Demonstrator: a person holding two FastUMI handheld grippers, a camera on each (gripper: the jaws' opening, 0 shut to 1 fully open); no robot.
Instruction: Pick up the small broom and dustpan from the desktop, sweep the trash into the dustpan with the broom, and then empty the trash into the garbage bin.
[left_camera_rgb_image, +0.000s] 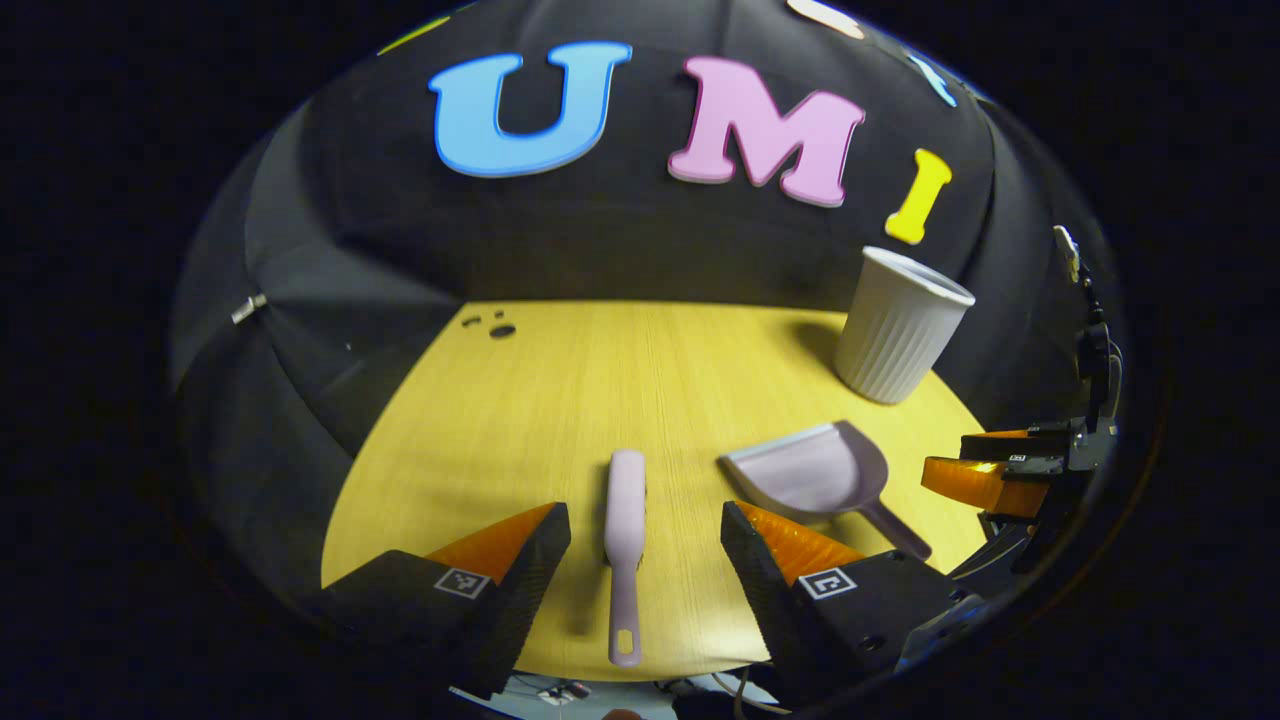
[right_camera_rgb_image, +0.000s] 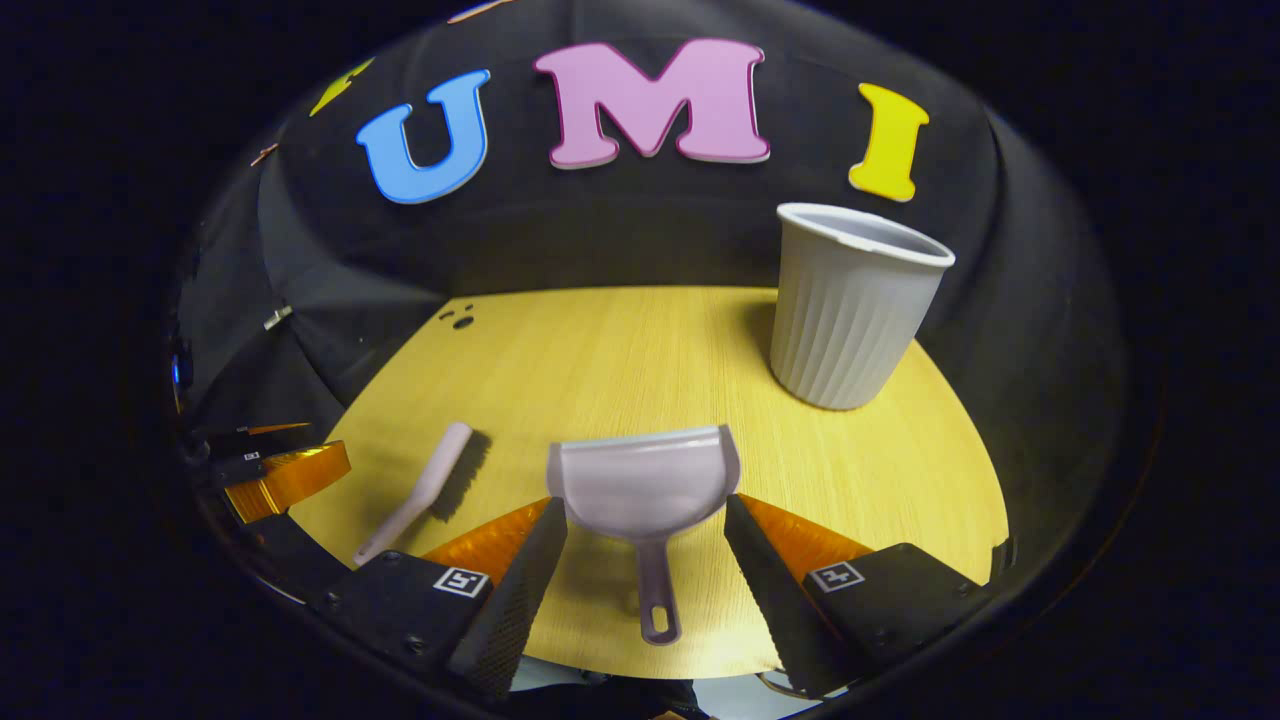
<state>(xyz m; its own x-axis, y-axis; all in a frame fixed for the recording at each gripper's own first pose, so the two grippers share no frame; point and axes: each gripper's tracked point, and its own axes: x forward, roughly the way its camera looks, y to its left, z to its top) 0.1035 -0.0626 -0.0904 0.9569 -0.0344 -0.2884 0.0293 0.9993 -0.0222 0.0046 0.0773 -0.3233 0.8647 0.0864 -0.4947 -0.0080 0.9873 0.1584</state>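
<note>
Clearly both tools look light, stiff plastic: the small broom (left_camera_rgb_image: 626, 540) lies between my left gripper (left_camera_rgb_image: 645, 540)'s spread fingers, the dustpan (right_camera_rgb_image: 645, 490) between my right gripper (right_camera_rgb_image: 645, 540)'s. I'd grip each thin handle. Smooth wooden desktop (right_camera_rgb_image: 620, 360); ribbed garbage bin (right_camera_rgb_image: 850, 300) far right; dark specks (left_camera_rgb_image: 495, 325) far left.

Left hand-held gripper (left_camera_rgb_image: 645, 525) and right hand-held gripper (right_camera_rgb_image: 645, 520) both spread wide, holding nothing.

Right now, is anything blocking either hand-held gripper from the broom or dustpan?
Nothing visible. The broom lies on bare desktop between the open left hand-held gripper's fingers; the dustpan's handle lies likewise ahead of the open right hand-held gripper.
</note>
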